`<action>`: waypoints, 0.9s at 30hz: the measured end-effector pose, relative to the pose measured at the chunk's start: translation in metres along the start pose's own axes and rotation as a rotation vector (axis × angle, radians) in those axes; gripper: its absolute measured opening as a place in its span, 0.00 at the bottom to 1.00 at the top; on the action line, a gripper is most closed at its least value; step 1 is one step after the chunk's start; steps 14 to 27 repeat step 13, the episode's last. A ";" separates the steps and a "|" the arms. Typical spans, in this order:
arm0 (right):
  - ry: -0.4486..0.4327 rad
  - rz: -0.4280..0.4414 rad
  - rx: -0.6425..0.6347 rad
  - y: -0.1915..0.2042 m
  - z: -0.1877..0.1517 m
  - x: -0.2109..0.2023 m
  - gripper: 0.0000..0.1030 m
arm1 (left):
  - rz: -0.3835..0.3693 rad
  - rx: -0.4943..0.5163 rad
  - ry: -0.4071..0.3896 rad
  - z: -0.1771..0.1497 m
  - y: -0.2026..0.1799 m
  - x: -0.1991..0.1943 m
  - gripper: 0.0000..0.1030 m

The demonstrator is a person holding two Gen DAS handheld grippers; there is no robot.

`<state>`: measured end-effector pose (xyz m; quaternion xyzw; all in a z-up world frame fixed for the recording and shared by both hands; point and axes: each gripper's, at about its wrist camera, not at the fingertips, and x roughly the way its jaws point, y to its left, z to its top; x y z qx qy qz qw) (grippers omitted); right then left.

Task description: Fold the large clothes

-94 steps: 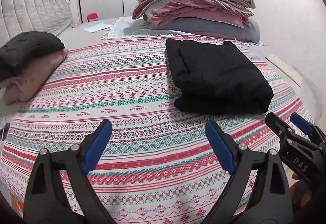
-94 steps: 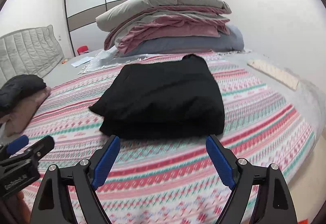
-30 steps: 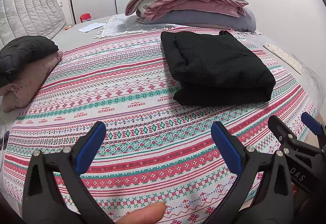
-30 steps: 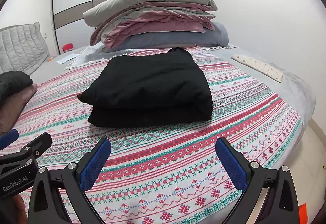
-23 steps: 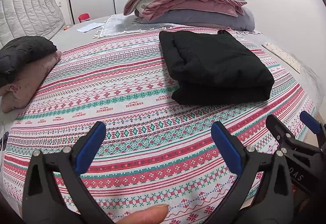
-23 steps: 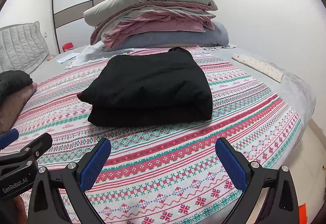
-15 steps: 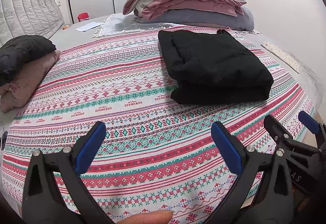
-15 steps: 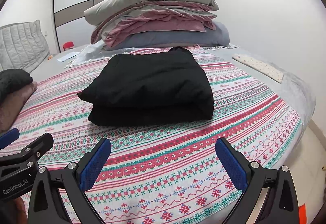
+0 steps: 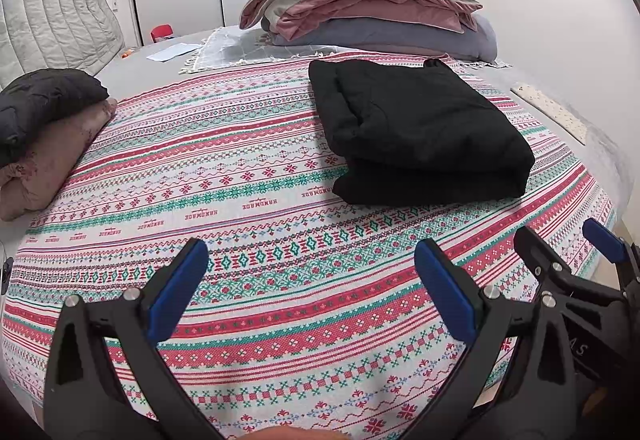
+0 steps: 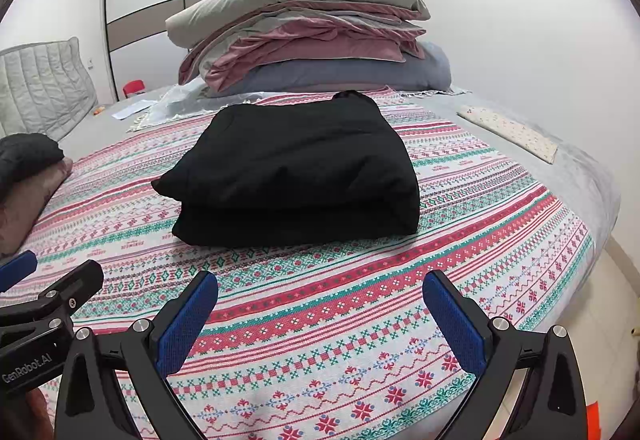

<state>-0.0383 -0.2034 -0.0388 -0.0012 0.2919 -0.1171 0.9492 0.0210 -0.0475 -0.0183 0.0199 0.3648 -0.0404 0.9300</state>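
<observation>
On patterned bedspread (image 10: 320,320) lies folded black garment (image 10: 296,168); left gripper (image 9: 312,292) and right gripper (image 10: 320,320) hover spread, empty. Folding seems finished; next probably moving it aside.

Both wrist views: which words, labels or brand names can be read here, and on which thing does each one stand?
"HANDMADE": woven, repeated along a stripe of the patterned bedspread.
"GenRobot.AI": on the left gripper, seen in the right wrist view.
"AS": end of a label on the right gripper, seen in the left wrist view; the rest is hidden.
No other text is legible.
</observation>
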 end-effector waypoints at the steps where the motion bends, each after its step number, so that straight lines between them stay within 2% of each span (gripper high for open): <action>1: 0.000 0.000 -0.001 0.000 0.000 0.000 1.00 | 0.001 -0.001 0.000 0.000 0.000 0.000 0.99; 27: 0.000 0.000 -0.001 0.000 0.000 0.000 1.00 | 0.001 -0.003 0.001 0.000 -0.001 -0.001 0.99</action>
